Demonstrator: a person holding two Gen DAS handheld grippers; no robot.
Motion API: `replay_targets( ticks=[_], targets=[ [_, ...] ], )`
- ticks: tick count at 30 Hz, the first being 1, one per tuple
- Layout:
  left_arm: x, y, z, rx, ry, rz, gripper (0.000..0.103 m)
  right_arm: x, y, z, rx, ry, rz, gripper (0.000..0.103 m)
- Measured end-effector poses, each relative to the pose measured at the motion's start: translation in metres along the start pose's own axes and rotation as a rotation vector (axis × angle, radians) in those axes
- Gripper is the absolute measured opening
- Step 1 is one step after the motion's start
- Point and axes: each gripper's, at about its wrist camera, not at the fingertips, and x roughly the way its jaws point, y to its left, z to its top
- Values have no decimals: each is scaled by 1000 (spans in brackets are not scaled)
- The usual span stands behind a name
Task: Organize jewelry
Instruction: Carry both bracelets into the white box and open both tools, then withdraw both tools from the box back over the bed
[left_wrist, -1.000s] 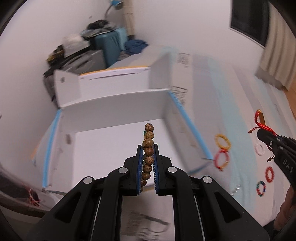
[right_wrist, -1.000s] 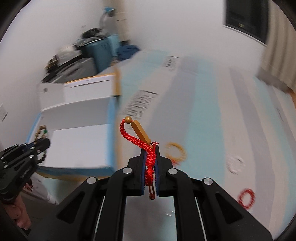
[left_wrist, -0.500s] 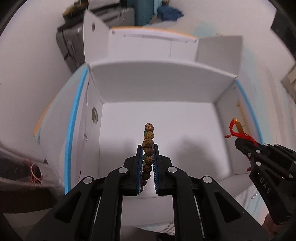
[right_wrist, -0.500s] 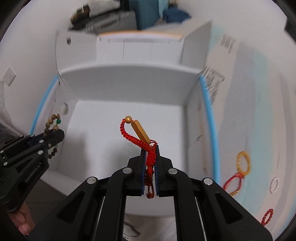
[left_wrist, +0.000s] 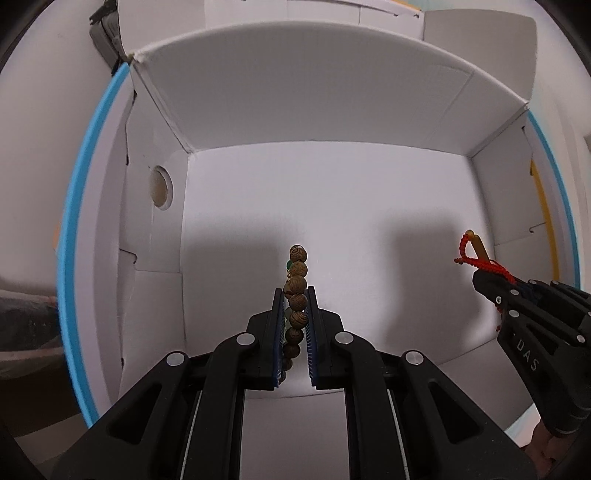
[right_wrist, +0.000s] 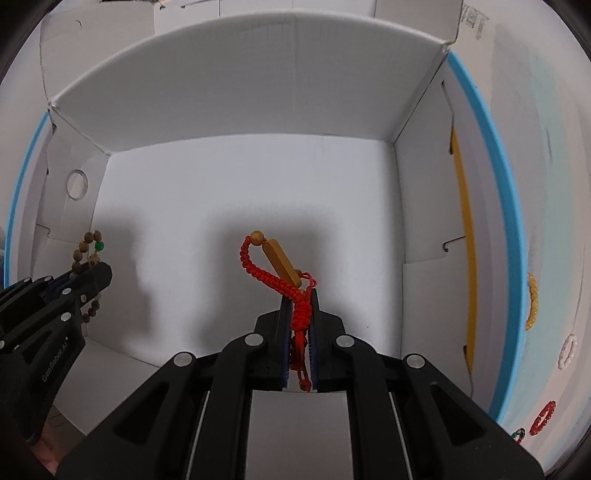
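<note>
Left claw (left_wrist: 295, 295) is clamped on a wooden bead bracelet (left_wrist: 296, 291), which sticks out past its tips. Right claw (right_wrist: 299, 297) is clamped on a red cord bracelet (right_wrist: 275, 269). Both hang over the white box (left_wrist: 314, 88), side by side, above its floor.

White lettering reading "DAS" stands on the black body of the right gripper (left_wrist: 495, 291), seen at the right edge of the left wrist view. In the right wrist view, the left gripper (right_wrist: 99, 273) carries the white brand name "GenRobot.AI" along its black side. A printed label (right_wrist: 474, 22) on the box flap at top right shows dark text, too blurred and small to read.
</note>
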Motion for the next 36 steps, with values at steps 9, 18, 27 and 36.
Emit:
replay_targets(
  ticks=[9,18,27,36],
  targets=[
    [10,-5,2,-1,17,34,10,7,3,-6,5,4,-4,8],
    [5,-6,-1,-11,-14,74,27,1,8,-10,-8,-18,-21,26],
    [-17,-9,-9,-20,-107,95,63,-35,-2,0,-28,-92,-6,58],
    [-42,0,-19,-36,-192,85,87,-79,-21,2,-6,-218,6,81]
  ],
)
